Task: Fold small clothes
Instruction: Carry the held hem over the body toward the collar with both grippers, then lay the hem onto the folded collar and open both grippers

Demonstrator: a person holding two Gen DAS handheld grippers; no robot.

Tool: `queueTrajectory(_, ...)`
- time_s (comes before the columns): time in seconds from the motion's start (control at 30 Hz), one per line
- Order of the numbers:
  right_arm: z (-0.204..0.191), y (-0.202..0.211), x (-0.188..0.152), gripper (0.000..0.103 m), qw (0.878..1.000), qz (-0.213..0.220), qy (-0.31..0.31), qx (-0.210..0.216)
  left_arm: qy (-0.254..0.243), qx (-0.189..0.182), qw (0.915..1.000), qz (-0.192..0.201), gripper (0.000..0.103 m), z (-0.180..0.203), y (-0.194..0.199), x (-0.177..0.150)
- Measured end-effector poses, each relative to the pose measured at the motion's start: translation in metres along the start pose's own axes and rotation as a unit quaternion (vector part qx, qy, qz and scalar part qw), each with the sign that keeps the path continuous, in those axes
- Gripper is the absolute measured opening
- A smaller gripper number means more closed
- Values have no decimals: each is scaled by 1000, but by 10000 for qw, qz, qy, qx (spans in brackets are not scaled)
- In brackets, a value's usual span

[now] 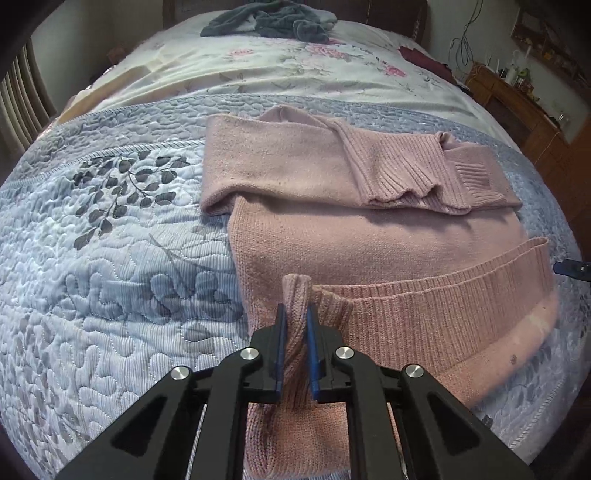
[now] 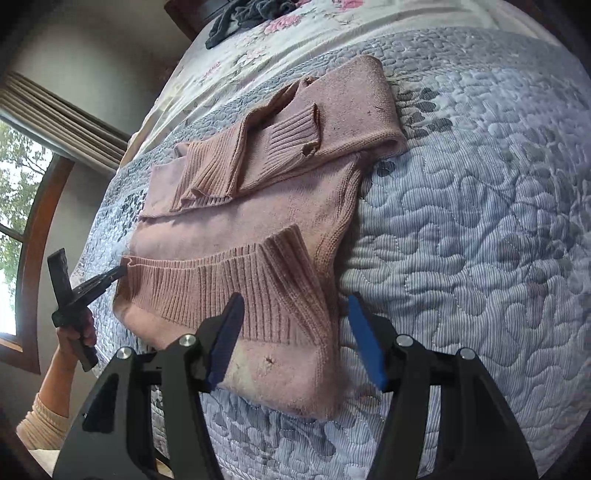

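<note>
A pink knit sweater (image 1: pixel 351 229) lies flat on the quilted bed, its sleeves folded across the upper part. Its ribbed hem (image 1: pixel 424 295) is turned up over the body. My left gripper (image 1: pixel 295 312) is shut on the left corner of that hem, and a bunch of knit stands up between its blue pads. In the right wrist view the same gripper (image 2: pixel 120 273) pinches the hem corner, held by a hand. My right gripper (image 2: pixel 295 301) is open, just above the right end of the ribbed hem (image 2: pixel 258 288) of the sweater (image 2: pixel 258 206), with nothing clamped.
The blue-grey quilt (image 1: pixel 110 240) covers the near part of the bed. A heap of grey clothes (image 1: pixel 269 18) and a dark red garment (image 1: pixel 417 55) lie at the far end. A wooden cabinet (image 1: pixel 517 96) stands to the right, and a window (image 2: pixel 18 221) is beyond the bed.
</note>
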State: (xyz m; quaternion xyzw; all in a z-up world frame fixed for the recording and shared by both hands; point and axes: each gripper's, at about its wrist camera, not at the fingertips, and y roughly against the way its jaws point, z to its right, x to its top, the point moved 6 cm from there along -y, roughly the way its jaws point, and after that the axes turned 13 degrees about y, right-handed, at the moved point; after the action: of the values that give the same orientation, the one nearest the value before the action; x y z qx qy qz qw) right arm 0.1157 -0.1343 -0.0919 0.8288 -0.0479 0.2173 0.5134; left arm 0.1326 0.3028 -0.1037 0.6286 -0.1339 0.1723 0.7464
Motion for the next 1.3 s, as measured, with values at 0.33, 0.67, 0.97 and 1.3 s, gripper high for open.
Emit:
queueTrajectory(0.33, -13, -34, 23, 59, 9951, -333, 809, -467, -149, 397, 9990, -165, 16, 0, -29, 0)
queueTrajectory(0.67, -24, -52, 21, 19, 9834, -559, 1412, -991, -88, 306, 9992, 223, 10, 2, -8, -1)
queueTrajectory(0.97, -40, -1, -5, 8, 9885, -132, 1397, -556, 60, 87, 9970, 767, 10, 1, 54, -21)
queueTrajectory(1.3, -49, 51, 6, 7, 9931, 418, 1089, -143, 253, 159, 9910, 1307, 9, 2, 99, 2)
